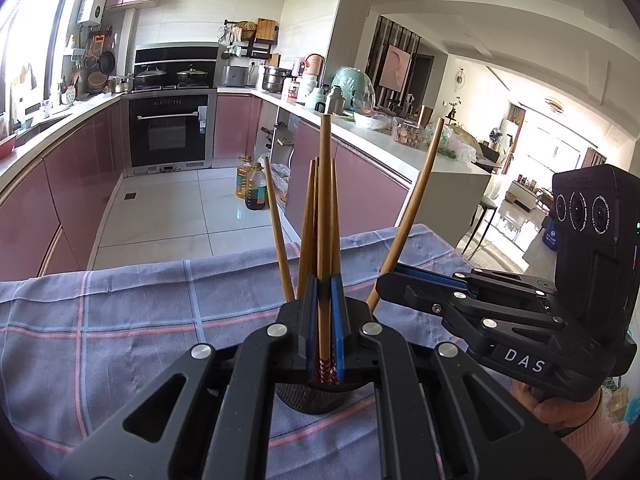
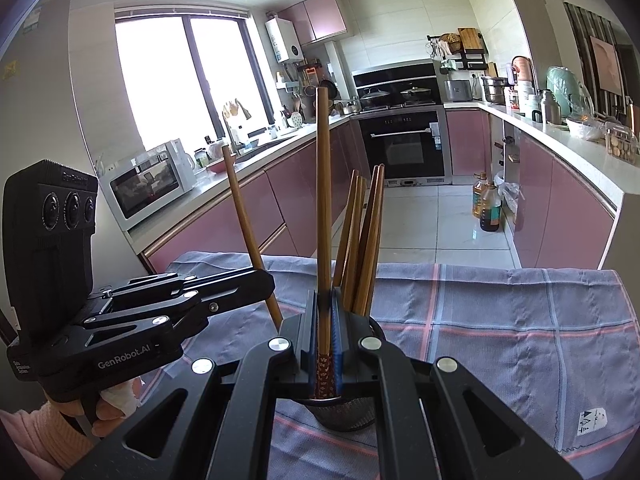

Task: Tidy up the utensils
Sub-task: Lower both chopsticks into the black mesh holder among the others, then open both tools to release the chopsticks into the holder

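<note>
1. While the left wrist view is up: the left tongs (image 1: 324, 282) are closed on the left chopstick (image 1: 325, 200), with blue pads pressed flat on both sides. The stick is smooth brown wood, straight and slim, and stands upright. Its lower end has a red patterned band, which sits at the mouth of the cup (image 1: 316, 398).
2. The cup is round, dark and fine-meshed. It stands on a checked cloth (image 1: 120, 320), a grey-blue weave with pink and pale blue lines, slightly rumpled.
3. A bundle of chopsticks (image 1: 310, 220) of matching brown wood stands in the cup, fanned behind the pads. One of them leans out to the left.
4. In the same view, the right tongs (image 1: 382, 286) come in from the right, matte black with silver rivets. They are closed on the right chopstick (image 1: 416, 200), which tilts up and to the right. Its lower tip is hidden behind the left tongs. The right hand (image 1: 556, 410), in a pink knit sleeve, holds the handle.
5. Right wrist view: the right tongs clamp their stick upright, with its red patterned end at the rim of the cup. The bundle stands just to the right of it, inside the cup.
6. In the same view, the left tongs enter from the left, closed on their stick, which tilts up and to the left. The left hand (image 2: 108, 408) has a white wrap on one finger.
</note>
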Action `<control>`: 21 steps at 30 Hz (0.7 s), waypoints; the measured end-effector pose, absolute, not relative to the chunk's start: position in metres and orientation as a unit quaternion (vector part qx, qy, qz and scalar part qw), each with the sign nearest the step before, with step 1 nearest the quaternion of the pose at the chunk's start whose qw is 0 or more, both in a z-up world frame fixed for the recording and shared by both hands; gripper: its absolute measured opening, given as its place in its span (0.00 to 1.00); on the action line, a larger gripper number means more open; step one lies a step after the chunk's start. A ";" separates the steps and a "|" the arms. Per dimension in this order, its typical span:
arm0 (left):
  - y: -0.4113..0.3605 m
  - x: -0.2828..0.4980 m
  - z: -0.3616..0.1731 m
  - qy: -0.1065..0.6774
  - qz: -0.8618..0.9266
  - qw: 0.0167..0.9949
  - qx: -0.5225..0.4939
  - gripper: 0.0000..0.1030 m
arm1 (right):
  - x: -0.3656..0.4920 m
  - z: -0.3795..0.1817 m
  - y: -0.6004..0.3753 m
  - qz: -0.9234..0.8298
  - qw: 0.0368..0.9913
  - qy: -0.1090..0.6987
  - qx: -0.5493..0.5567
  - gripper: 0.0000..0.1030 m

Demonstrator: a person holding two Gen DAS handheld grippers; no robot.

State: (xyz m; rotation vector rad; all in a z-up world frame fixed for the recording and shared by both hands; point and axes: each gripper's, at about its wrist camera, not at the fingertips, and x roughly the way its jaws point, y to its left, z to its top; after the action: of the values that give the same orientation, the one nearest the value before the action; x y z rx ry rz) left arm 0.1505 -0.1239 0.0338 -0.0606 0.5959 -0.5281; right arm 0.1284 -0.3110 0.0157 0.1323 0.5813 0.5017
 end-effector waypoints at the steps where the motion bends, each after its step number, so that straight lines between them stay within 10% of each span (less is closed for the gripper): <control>1: -0.124 0.150 0.032 0.291 -0.257 0.921 -0.029 0.07 | 0.129 0.015 -0.311 0.245 0.925 0.285 0.064 0.05; 21: -0.129 0.152 0.024 0.300 -0.255 0.919 -0.024 0.07 | 0.135 0.007 -0.305 0.247 0.921 0.295 0.058 0.05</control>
State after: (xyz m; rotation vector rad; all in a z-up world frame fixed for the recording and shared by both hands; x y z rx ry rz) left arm 0.1516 -0.1291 0.0245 -0.0488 0.6176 -0.5249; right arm 0.1345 -0.3047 0.0072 0.1197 0.6065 0.5084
